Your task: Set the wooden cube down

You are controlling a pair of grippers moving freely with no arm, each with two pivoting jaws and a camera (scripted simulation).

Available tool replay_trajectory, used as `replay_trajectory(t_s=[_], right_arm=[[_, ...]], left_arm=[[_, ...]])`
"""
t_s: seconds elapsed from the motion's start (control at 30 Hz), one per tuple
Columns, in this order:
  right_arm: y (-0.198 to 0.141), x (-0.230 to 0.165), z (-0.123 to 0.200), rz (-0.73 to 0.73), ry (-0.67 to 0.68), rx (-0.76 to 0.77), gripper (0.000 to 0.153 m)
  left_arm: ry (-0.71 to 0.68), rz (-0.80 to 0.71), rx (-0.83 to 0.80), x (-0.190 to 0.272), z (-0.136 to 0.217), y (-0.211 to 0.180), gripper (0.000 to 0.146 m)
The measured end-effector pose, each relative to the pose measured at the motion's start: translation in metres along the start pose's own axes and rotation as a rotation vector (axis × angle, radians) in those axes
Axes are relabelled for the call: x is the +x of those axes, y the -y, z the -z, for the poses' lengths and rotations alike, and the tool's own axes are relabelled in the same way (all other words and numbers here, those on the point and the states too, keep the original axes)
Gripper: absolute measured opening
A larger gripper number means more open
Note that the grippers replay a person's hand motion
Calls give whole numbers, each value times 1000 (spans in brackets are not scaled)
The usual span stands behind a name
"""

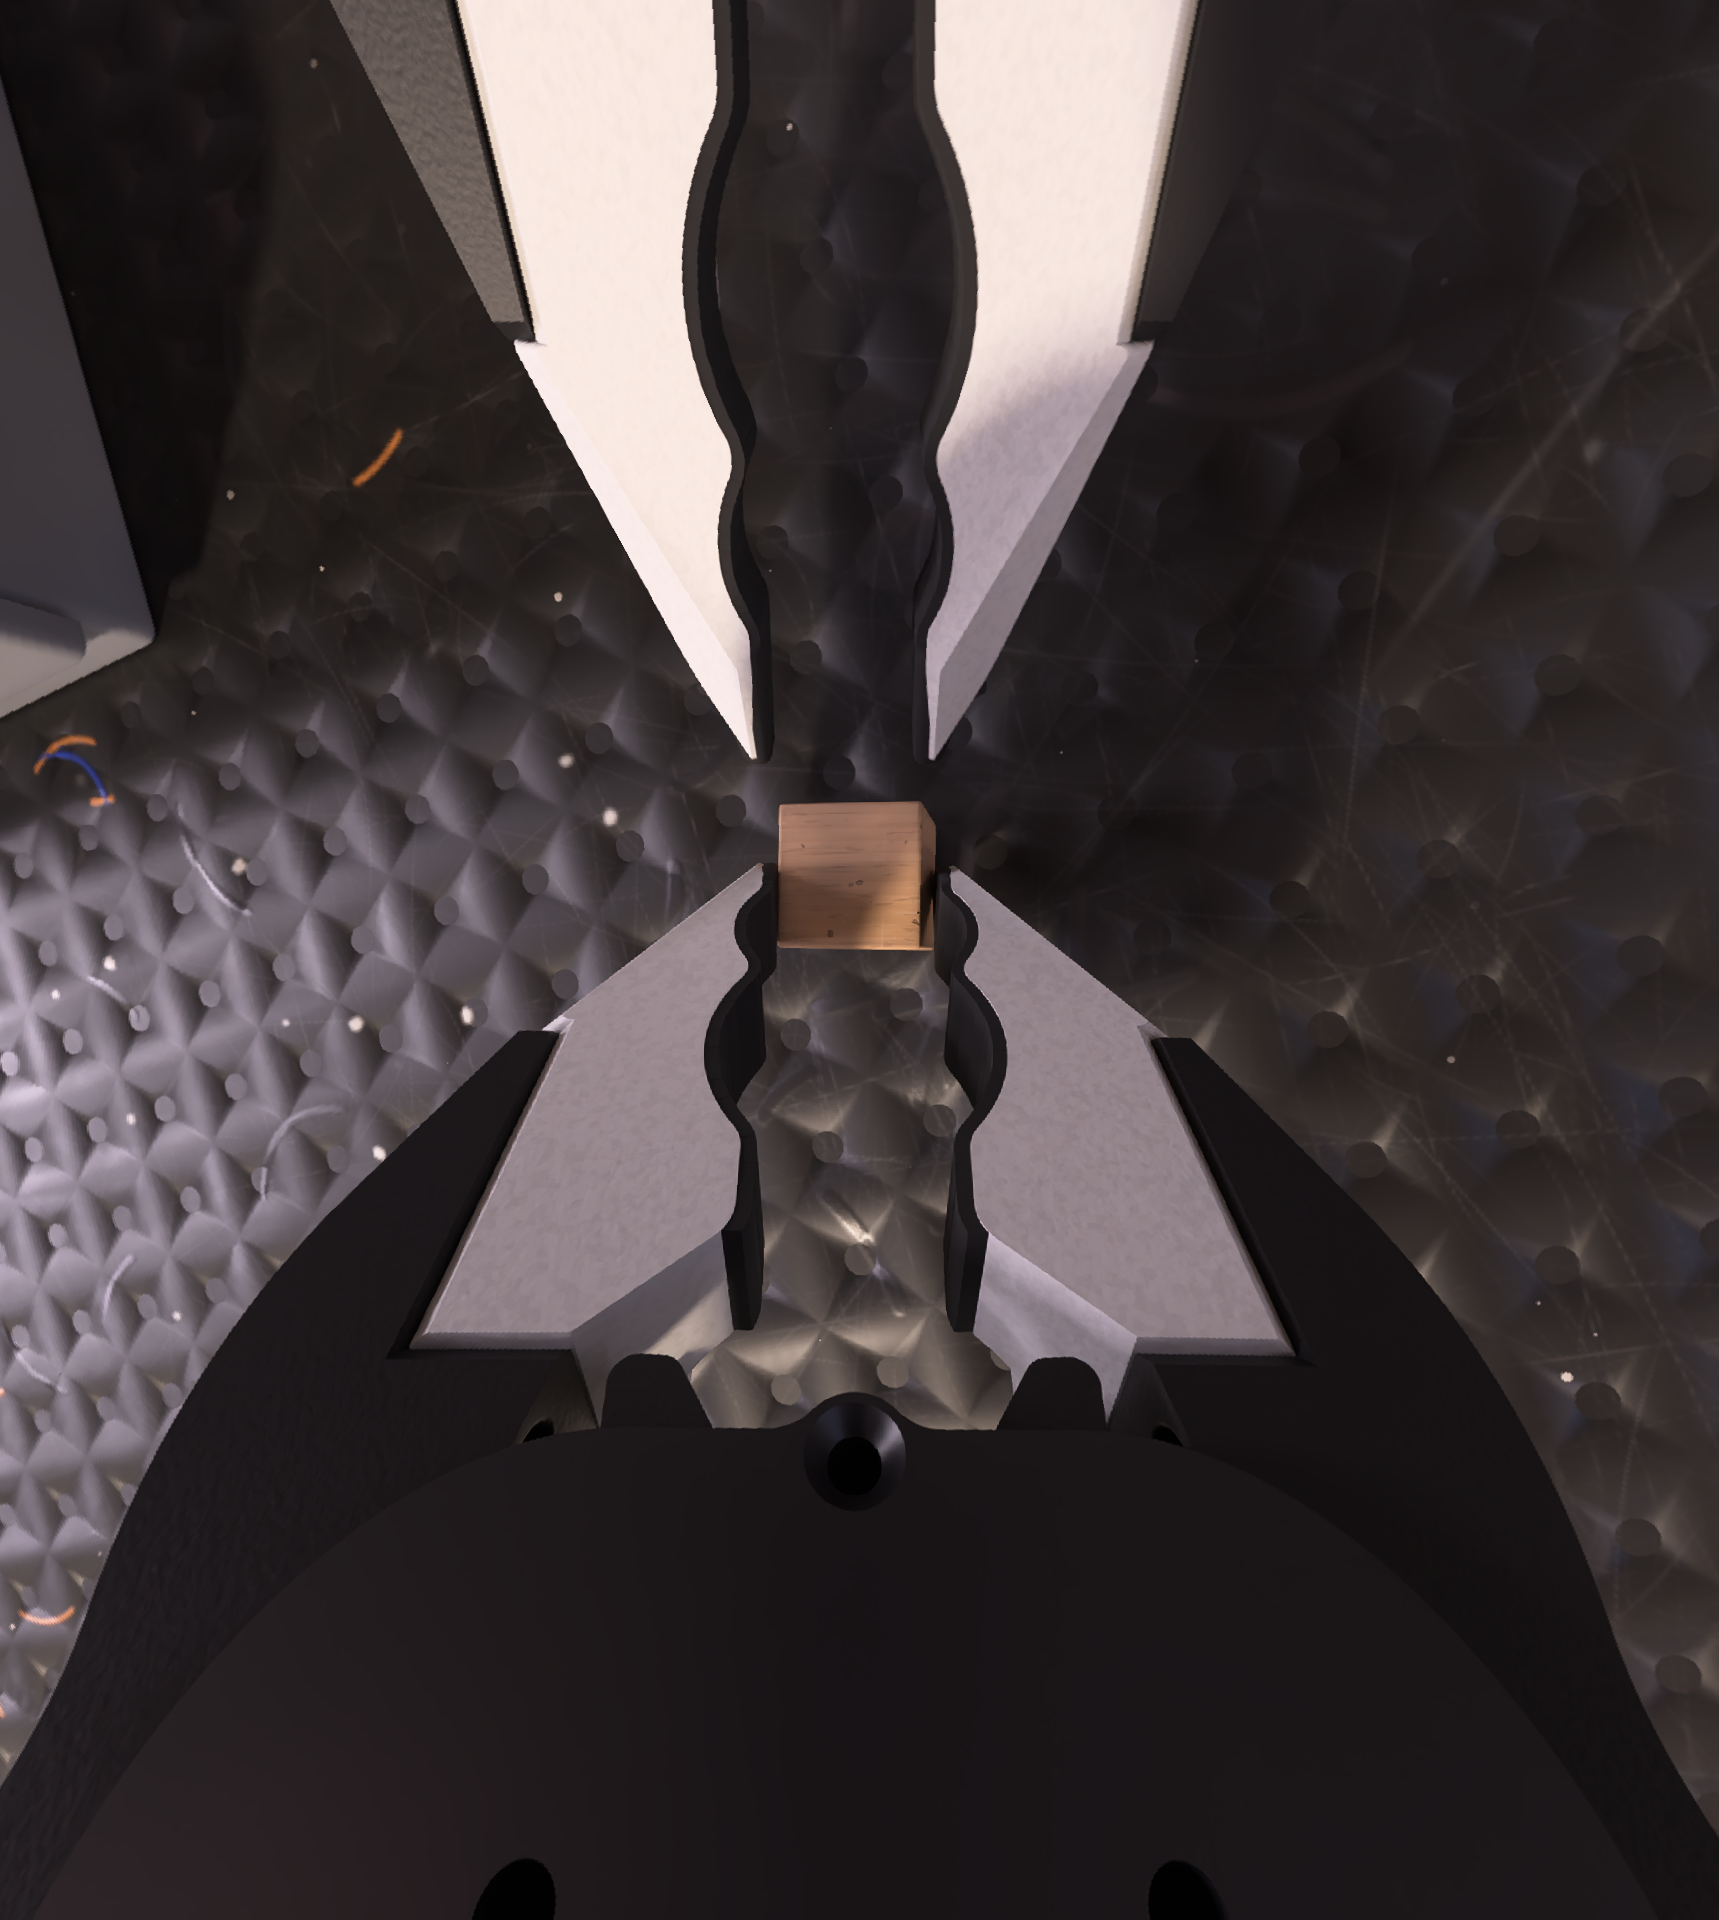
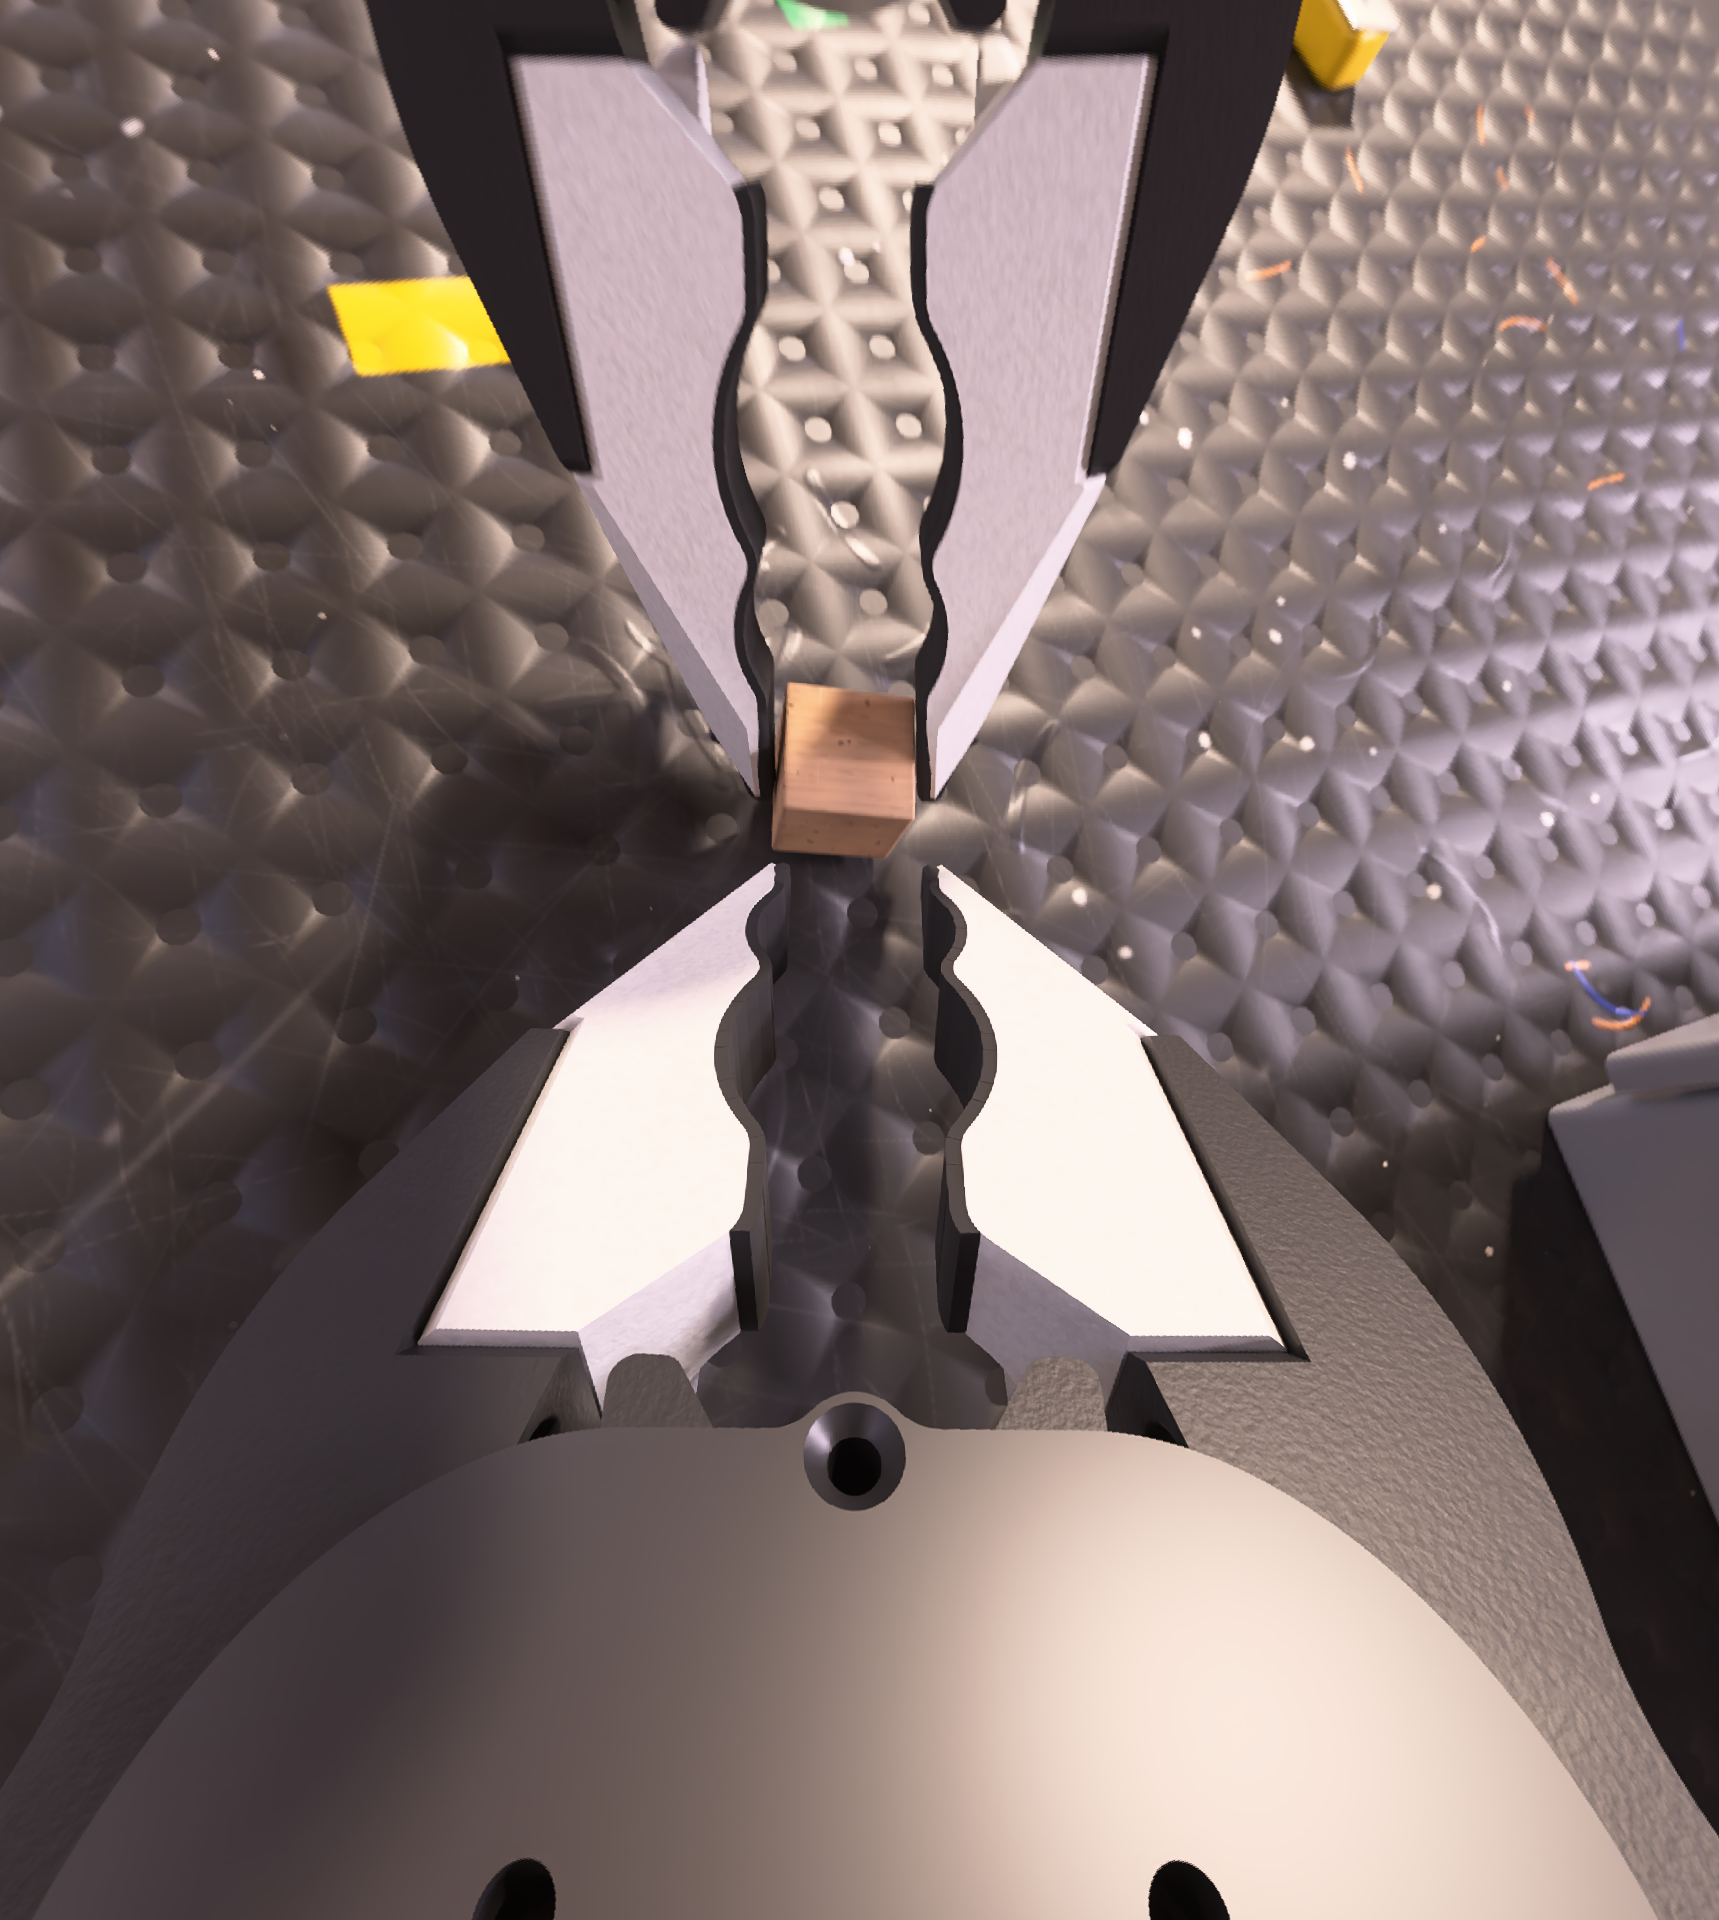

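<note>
Two grippers are meeting tip to tip over a dark studded mat point(image 1: 315, 935), each pointing down at it and facing the other. The left gripper point(image 1: 853, 883) is reaching forward with its jaws narrow, about as wide as the wooden cube point(image 1: 850, 878) sitting between its fingertips. The pad on that gripper's left is touching the cube, while a thin dark sliver is showing along the other pad, so I cannot tell whether it is clamping the cube. Whether the cube is resting on the mat is also unclear. The right gripper point(image 2: 857, 883) is hovering just short of the cube, its jaws equally narrow and holding nothing.

Both grippers are showing pale, flat wedge-shaped fingers with wavy black inner pads. The left body is looking matte black, the right one a lit grey-beige. The cube is showing light wood grain with small dark specks and sharp edges. The mat is glinting with rows of small pyramid bumps, fine scratches and white flecks.

Off the left gripper's left side, a grey box point(image 1: 3, 416) is standing well apart. Only the right wrist view is showing a flat yellow piece point(image 2: 419, 327) and a yellow block point(image 2: 1338, 42) lying beyond the cube.
</note>
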State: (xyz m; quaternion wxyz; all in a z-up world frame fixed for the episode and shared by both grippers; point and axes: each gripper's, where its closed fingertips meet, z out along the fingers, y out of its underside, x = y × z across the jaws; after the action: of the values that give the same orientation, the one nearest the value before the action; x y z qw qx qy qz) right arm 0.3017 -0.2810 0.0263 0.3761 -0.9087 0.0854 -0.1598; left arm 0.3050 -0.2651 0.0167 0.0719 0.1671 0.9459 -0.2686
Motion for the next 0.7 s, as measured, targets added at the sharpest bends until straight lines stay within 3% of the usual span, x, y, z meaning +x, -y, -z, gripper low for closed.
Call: replay_trajectory(t_s=[0.7], right_arm=[[-2,-4,5,-71,34,66,21]], left_arm=[[-9,-40,-39,1,-2,9,30]])
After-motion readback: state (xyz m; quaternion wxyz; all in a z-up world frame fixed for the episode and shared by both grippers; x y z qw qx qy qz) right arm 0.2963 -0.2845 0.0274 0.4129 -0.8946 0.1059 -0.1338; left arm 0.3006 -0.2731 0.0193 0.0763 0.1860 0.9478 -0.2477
